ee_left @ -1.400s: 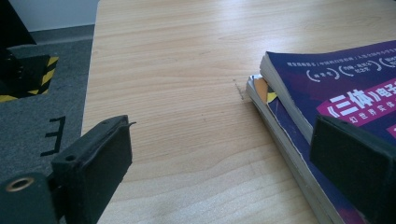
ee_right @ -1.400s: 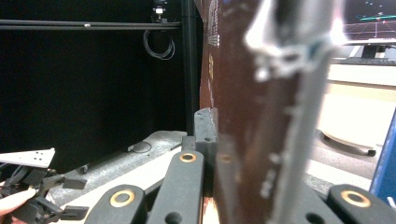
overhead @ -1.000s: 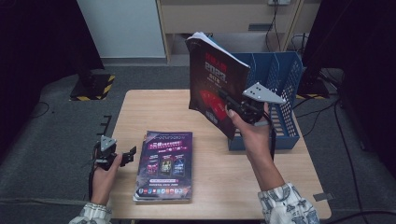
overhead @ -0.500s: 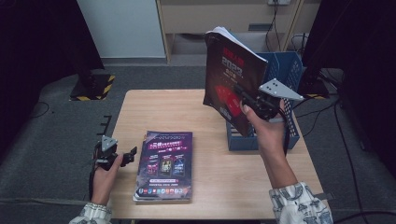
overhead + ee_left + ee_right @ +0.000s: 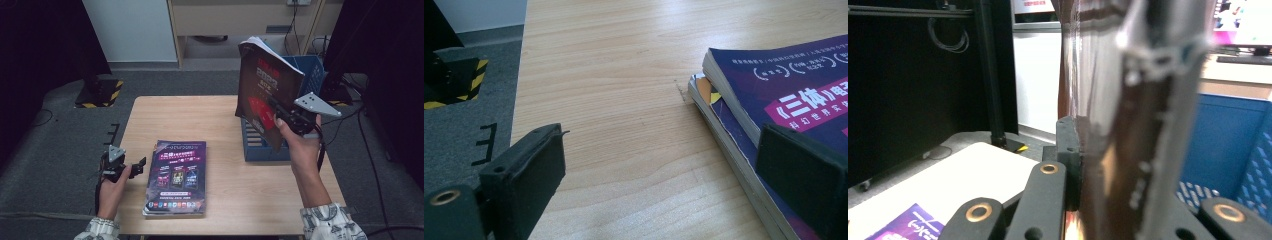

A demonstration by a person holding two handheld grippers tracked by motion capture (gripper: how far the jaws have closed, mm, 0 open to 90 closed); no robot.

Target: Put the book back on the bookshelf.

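My right gripper (image 5: 282,117) is shut on the lower edge of a dark red-and-black book (image 5: 262,95) and holds it upright in the air, just above the near left part of the blue basket (image 5: 265,150). In the right gripper view the book (image 5: 1128,125) stands on edge between the jaws of my right gripper (image 5: 1123,165), with the basket (image 5: 1233,135) behind it. A stack of purple-covered books (image 5: 176,175) lies flat on the table (image 5: 190,117). My left gripper (image 5: 132,167) rests open at the table's left edge beside the stack (image 5: 784,85), nothing between its jaws (image 5: 669,165).
The blue basket stands at the table's right side with slotted walls. Dark floor, a black stand with a yellow-striped base (image 5: 97,92) and cables lie beyond the table's left and far edges.
My right hand has carried the upright book to the right, from beside the basket to over it. The left hand and the stack have not moved.
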